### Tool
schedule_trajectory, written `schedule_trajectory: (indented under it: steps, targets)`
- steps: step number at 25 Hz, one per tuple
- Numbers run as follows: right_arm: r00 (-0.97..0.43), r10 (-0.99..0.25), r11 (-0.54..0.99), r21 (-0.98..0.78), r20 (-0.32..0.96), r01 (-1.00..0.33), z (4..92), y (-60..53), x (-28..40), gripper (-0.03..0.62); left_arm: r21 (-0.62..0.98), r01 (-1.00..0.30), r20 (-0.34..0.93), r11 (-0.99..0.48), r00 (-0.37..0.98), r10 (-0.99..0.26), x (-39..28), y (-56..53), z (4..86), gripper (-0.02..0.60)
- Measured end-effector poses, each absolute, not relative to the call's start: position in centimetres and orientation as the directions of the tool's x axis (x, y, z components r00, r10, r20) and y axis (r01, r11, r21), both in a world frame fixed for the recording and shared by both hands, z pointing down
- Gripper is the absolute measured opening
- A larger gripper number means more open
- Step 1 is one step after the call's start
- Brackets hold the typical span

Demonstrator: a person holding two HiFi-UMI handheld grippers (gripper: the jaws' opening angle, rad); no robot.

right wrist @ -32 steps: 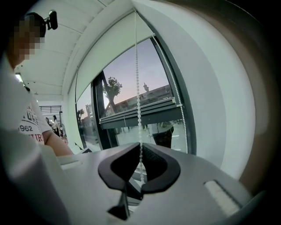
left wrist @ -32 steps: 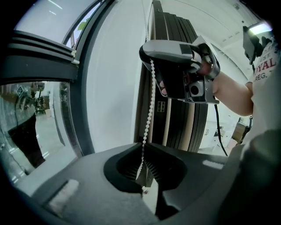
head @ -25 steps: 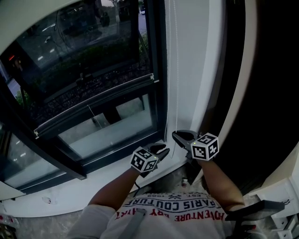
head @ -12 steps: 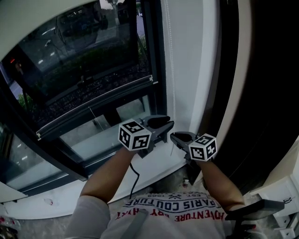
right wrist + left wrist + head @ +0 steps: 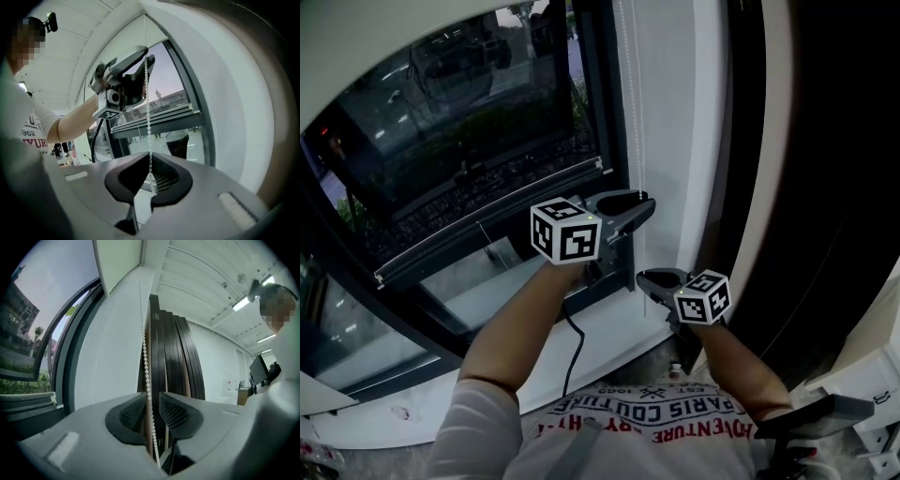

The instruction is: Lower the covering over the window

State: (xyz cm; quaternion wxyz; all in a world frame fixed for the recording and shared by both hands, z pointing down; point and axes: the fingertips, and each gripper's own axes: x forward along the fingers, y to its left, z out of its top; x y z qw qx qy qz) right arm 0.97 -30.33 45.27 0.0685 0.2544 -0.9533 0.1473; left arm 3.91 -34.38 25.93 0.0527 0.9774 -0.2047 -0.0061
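White wall (image 5: 675, 141), bead chain (image 5: 145, 357), dark window (image 5: 441, 122)

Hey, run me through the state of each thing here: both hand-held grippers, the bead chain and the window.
Left hand-held gripper: open, jaws have just been closing, bead chain between them, not pinched.
Right hand-held gripper: shut on the bead chain.
Bead chain: hanging straight, running through both grippers.
Window: glass uncovered in the head view.

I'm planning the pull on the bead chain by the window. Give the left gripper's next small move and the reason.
Probably close the left gripper on the bead chain: its jaws have just been closing yet stand apart around it, above the right gripper, which is shut on the chain lower down.
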Motion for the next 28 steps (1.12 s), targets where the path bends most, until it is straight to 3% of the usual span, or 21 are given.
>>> schedule_trajectory:
  steps: [3, 6, 12, 17, 28]
  targets:
    - [-0.862, -0.460, 0.831, -0.240, 0.213, -0.502, 45.2, -30.2, 0.8, 0.018, 0.124, -0.419, 0.015, -0.900, 0.907, -0.420, 3.6, -34.8, 25.3, 0.038]
    - [-0.863, -0.460, 0.832, -0.237, 0.209, -0.501, 45.2, -30.2, 0.7, 0.018, 0.134, -0.421, 0.020, -0.897, 0.906, -0.423, 3.4, -34.8, 25.2, 0.027]
    - [-0.861, -0.457, 0.835, -0.228, 0.223, -0.502, 45.3, -30.0, 0.6, 0.018, 0.143, -0.429, 0.010, -0.892, 0.902, -0.433, 3.0, -34.8, 25.4, 0.021]
    - [-0.853, -0.434, 0.829, -0.242, 0.288, -0.504, 48.0, -29.1, 0.3, 0.018, 0.104, -0.438, 0.082, -0.893, 0.899, -0.431, 3.1, -34.3, 28.1, 0.021]
    - [-0.834, -0.390, 0.791, -0.323, 0.390, -0.520, 54.4, -27.5, -0.1, 0.018, 0.194, -0.445, 0.125, -0.874, 0.895, -0.427, 2.2, -33.9, 35.0, 0.021]
